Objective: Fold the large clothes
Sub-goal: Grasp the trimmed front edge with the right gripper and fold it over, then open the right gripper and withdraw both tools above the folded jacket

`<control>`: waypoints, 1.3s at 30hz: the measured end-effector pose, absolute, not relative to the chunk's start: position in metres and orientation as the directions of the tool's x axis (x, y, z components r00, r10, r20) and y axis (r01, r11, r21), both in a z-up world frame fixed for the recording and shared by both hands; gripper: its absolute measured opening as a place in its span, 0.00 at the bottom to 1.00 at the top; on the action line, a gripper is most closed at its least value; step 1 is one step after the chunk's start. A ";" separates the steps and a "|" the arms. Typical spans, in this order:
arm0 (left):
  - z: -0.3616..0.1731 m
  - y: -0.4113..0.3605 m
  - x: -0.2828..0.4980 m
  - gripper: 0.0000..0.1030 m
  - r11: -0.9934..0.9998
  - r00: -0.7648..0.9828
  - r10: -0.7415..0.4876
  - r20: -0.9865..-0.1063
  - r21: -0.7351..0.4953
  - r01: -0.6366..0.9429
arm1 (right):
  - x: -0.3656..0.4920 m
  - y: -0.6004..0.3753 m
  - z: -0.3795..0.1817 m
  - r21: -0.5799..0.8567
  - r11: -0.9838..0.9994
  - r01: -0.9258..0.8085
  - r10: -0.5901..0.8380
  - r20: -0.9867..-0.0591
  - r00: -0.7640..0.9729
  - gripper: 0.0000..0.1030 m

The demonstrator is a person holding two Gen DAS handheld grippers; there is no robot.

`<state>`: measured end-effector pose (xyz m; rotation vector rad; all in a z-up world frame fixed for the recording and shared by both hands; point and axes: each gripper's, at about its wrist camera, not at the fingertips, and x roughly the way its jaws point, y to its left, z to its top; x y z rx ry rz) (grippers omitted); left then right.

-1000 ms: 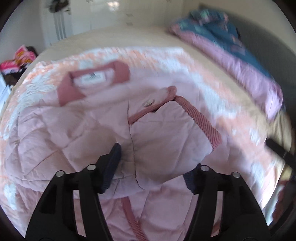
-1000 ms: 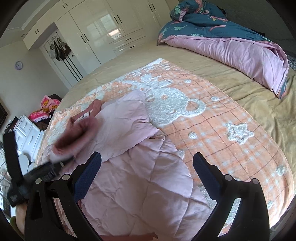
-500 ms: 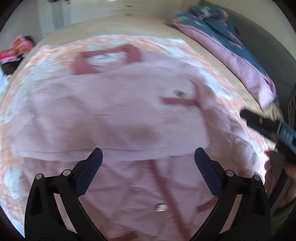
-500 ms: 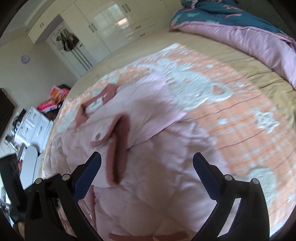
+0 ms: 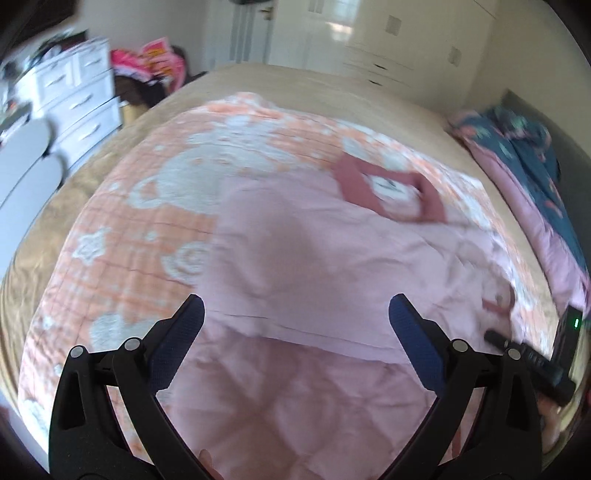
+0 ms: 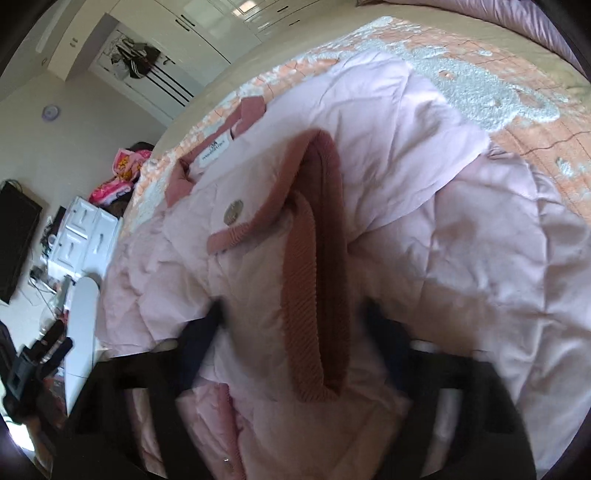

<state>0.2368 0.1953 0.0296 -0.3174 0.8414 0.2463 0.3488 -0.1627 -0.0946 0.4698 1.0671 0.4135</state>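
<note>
A pale pink quilted jacket (image 5: 317, 258) lies on the bed with its darker pink collar (image 5: 388, 192) at the far side. My left gripper (image 5: 295, 317) hangs open above the jacket's folded body, with nothing between its fingers. In the right wrist view a sleeve with a ribbed dark pink cuff (image 6: 314, 266) lies folded across the jacket (image 6: 461, 229), beside a round snap button (image 6: 233, 212). My right gripper (image 6: 295, 332) is closing on that sleeve, its blurred pads against the padded fabric on both sides. The right gripper's black body (image 5: 532, 365) shows at the left view's right edge.
An orange and white patterned blanket (image 5: 147, 236) covers the tan bed under the jacket. A blue and pink duvet (image 5: 532, 173) is heaped at the right. A white chest of drawers (image 5: 77, 99), a white chair (image 6: 83, 325) and white wardrobes (image 6: 207, 33) stand around the bed.
My left gripper let go of the sleeve, opened wide and swung left across the jacket. My right gripper came down onto the folded sleeve and its jaws narrowed around the cuff.
</note>
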 end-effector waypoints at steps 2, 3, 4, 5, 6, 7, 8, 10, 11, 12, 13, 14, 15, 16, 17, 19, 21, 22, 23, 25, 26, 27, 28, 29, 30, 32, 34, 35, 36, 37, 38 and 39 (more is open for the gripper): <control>0.028 0.212 0.232 0.91 0.905 0.647 0.092 -0.757 -0.207 -0.371 | 0.344 -0.158 -0.086 0.544 0.824 -0.159 0.550 -0.700 0.456 0.26; 0.028 0.219 0.229 0.91 0.896 0.649 0.093 -0.755 -0.220 -0.385 | 0.340 -0.155 -0.076 0.521 0.830 -0.198 0.545 -0.684 0.484 0.23; 0.026 0.224 0.228 0.91 0.888 0.650 0.092 -0.754 -0.233 -0.395 | 0.337 -0.152 -0.068 0.499 0.836 -0.229 0.541 -0.674 0.504 0.19; 0.025 0.228 0.227 0.91 0.882 0.651 0.089 -0.754 -0.244 -0.404 | 0.335 -0.149 -0.057 0.475 0.839 -0.265 0.539 -0.658 0.526 0.17; 0.023 0.233 0.226 0.91 0.873 0.651 0.089 -0.754 -0.255 -0.415 | 0.333 -0.146 -0.047 0.457 0.839 -0.296 0.541 -0.640 0.545 0.16; 0.021 0.236 0.226 0.91 0.869 0.649 0.089 -0.755 -0.260 -0.421 | 0.333 -0.145 -0.032 0.439 0.834 -0.334 0.550 -0.615 0.565 0.16; 0.020 0.238 0.226 0.91 0.865 0.649 0.087 -0.756 -0.266 -0.426 | 0.333 -0.145 -0.022 0.427 0.830 -0.358 0.557 -0.599 0.575 0.16; 0.019 0.239 0.229 0.91 0.862 0.648 0.083 -0.757 -0.272 -0.429 | 0.340 -0.146 0.003 0.401 0.823 -0.402 0.567 -0.565 0.599 0.16; 0.019 0.239 0.231 0.91 0.863 0.647 0.083 -0.758 -0.270 -0.427 | 0.345 -0.147 0.013 0.388 0.824 -0.413 0.567 -0.552 0.611 0.16; 0.020 0.239 0.233 0.91 0.864 0.648 0.084 -0.757 -0.269 -0.426 | 0.350 -0.148 0.021 0.373 0.827 -0.420 0.562 -0.544 0.623 0.16; 0.021 0.238 0.235 0.91 0.864 0.651 0.081 -0.755 -0.272 -0.423 | 0.355 -0.151 0.026 0.362 0.831 -0.423 0.557 -0.540 0.631 0.16; 0.022 0.236 0.238 0.91 0.866 0.655 0.076 -0.752 -0.276 -0.417 | 0.362 -0.152 0.029 0.347 0.836 -0.426 0.549 -0.539 0.638 0.16; 0.024 0.233 0.242 0.91 0.869 0.660 0.067 -0.748 -0.281 -0.407 | 0.365 -0.151 0.028 0.338 0.840 -0.425 0.543 -0.543 0.640 0.16; 0.025 0.231 0.246 0.91 0.873 0.662 0.060 -0.747 -0.283 -0.398 | 0.370 -0.154 0.027 0.326 0.847 -0.421 0.532 -0.555 0.640 0.16; 0.025 0.228 0.250 0.91 0.875 0.663 0.052 -0.747 -0.286 -0.391 | 0.375 -0.153 0.023 0.321 0.851 -0.415 0.524 -0.567 0.636 0.16; 0.024 0.222 0.259 0.91 0.879 0.663 0.024 -0.748 -0.301 -0.371 | 0.383 -0.154 0.011 0.309 0.862 -0.402 0.504 -0.598 0.623 0.16; 0.022 0.214 0.268 0.91 0.885 0.657 0.002 -0.754 -0.305 -0.352 | 0.386 -0.154 0.000 0.290 0.874 -0.390 0.482 -0.621 0.618 0.16; 0.021 0.211 0.271 0.91 0.888 0.656 -0.006 -0.755 -0.306 -0.344 | 0.386 -0.154 -0.004 0.288 0.876 -0.386 0.477 -0.626 0.616 0.16; 0.021 0.208 0.275 0.91 0.892 0.653 -0.014 -0.757 -0.305 -0.334 | 0.387 -0.155 -0.010 0.288 0.879 -0.379 0.472 -0.635 0.612 0.16; 0.019 0.202 0.281 0.91 0.899 0.646 -0.018 -0.763 -0.296 -0.324 | 0.388 -0.155 -0.023 0.290 0.886 -0.361 0.459 -0.657 0.598 0.16; 0.018 0.200 0.283 0.91 0.902 0.643 -0.020 -0.765 -0.291 -0.319 | 0.389 -0.155 -0.030 0.292 0.888 -0.355 0.455 -0.665 0.592 0.17; 0.018 0.196 0.287 0.91 0.907 0.640 -0.025 -0.768 -0.287 -0.309 | 0.389 -0.156 -0.036 0.295 0.891 -0.345 0.451 -0.674 0.586 0.17; 0.017 0.193 0.289 0.91 0.910 0.637 -0.027 -0.770 -0.284 -0.304 | 0.388 -0.155 -0.037 0.294 0.893 -0.341 0.446 -0.679 0.583 0.18; 0.017 0.190 0.292 0.91 0.913 0.635 -0.032 -0.771 -0.282 -0.296 | 0.388 -0.155 -0.040 0.291 0.895 -0.337 0.441 -0.686 0.579 0.20; 0.016 0.188 0.294 0.91 0.914 0.634 -0.035 -0.772 -0.281 -0.291 | 0.388 -0.154 -0.041 0.286 0.898 -0.334 0.435 -0.691 0.577 0.21; 0.014 0.185 0.300 0.91 0.917 0.627 -0.039 -0.778 -0.277 -0.287 | 0.388 -0.153 -0.043 0.276 0.904 -0.327 0.422 -0.701 0.574 0.24; 0.012 0.180 0.305 0.91 0.922 0.621 -0.045 -0.783 -0.272 -0.277 | 0.388 -0.153 -0.043 0.269 0.907 -0.324 0.415 -0.704 0.576 0.28; 0.011 0.178 0.308 0.91 0.924 0.617 -0.045 -0.786 -0.268 -0.274 | 0.388 -0.153 -0.042 0.264 0.909 -0.323 0.411 -0.705 0.579 0.29; 0.009 0.175 0.310 0.91 0.926 0.612 -0.050 -0.789 -0.266 -0.269 | 0.388 -0.153 -0.041 0.258 0.911 -0.323 0.406 -0.706 0.580 0.30; 0.008 0.173 0.312 0.91 0.926 0.611 -0.058 -0.790 -0.271 -0.263 | 0.388 -0.153 -0.040 0.252 0.913 -0.322 0.401 -0.708 0.582 0.32; 0.006 0.172 0.314 0.91 0.925 0.609 -0.068 -0.790 -0.279 -0.257 | 0.388 -0.152 -0.040 0.242 0.916 -0.320 0.391 -0.713 0.582 0.37; 0.001 0.170 0.318 0.91 0.925 0.600 -0.082 -0.796 -0.286 -0.252 | 0.387 -0.152 -0.039 0.226 0.922 -0.313 0.375 -0.718 0.587 0.40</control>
